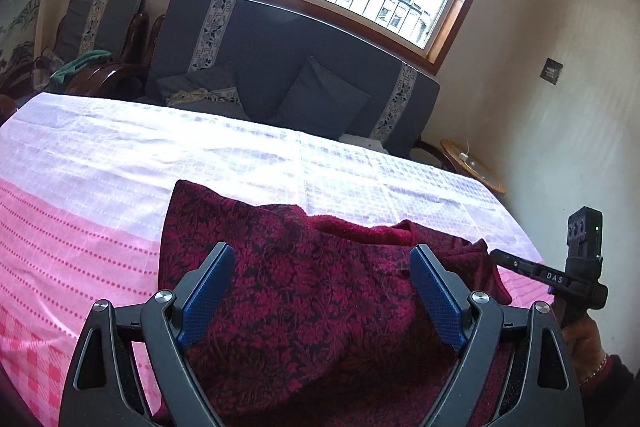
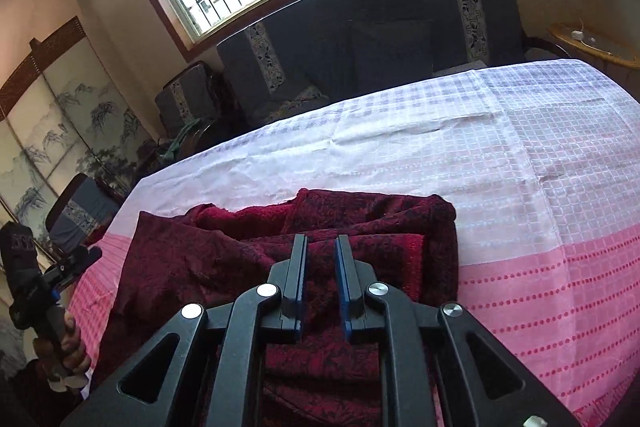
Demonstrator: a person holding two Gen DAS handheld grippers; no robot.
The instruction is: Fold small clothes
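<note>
A dark red patterned garment (image 1: pixel 300 287) lies partly folded on the pink and white bed cover (image 1: pixel 80 227), its fleecy red lining showing along the far edge. My left gripper (image 1: pixel 321 248) hovers above it, jaws wide open with nothing between the blue pads. In the right wrist view the same garment (image 2: pixel 200 259) lies in layered folds. My right gripper (image 2: pixel 320 237) is above its middle, the jaws a narrow gap apart, and no cloth is pinched between them. A person's hand (image 1: pixel 580 335) holds the right gripper's handle at the bed's right edge.
The checked bed cover (image 2: pixel 520 167) stretches bare to the far side and to the right. Behind the bed stands a dark sofa (image 1: pixel 280 67) with cushions under a barred window. A small round side table (image 1: pixel 472 163) is in the right corner, and a painted folding screen (image 2: pixel 48 127) stands at the left.
</note>
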